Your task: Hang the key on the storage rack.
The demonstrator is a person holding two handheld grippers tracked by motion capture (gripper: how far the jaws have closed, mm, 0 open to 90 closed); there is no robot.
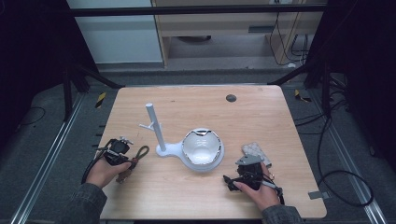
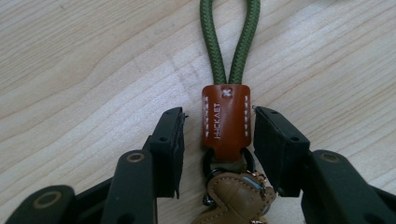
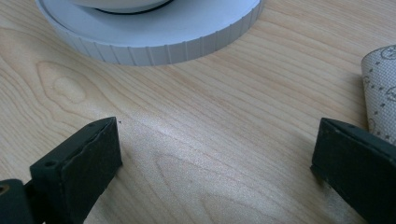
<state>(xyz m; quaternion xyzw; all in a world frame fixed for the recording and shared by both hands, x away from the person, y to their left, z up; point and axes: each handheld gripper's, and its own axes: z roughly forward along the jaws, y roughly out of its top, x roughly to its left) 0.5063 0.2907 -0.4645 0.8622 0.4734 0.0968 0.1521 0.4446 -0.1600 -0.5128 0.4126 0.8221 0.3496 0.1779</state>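
Observation:
A key strap lies on the wooden table (image 1: 261,112) at the left: a green rope loop (image 2: 231,42) joined to a brown leather tab (image 2: 225,121), with a tan leather piece (image 2: 233,198) below it. My left gripper (image 2: 218,116) is open, its jaws on either side of the tab with small gaps. In the high view the left gripper (image 1: 122,156) sits over the strap (image 1: 139,154). My right gripper (image 3: 217,128) is open wide over bare wood near the front right (image 1: 242,170).
A white stand (image 1: 156,126) with a post and side branch rises mid-table, joined to a round white base (image 3: 154,42) that carries a shiny bowl (image 1: 201,145). A patterned grey cloth (image 1: 256,150) lies just right of the right gripper (image 3: 380,88).

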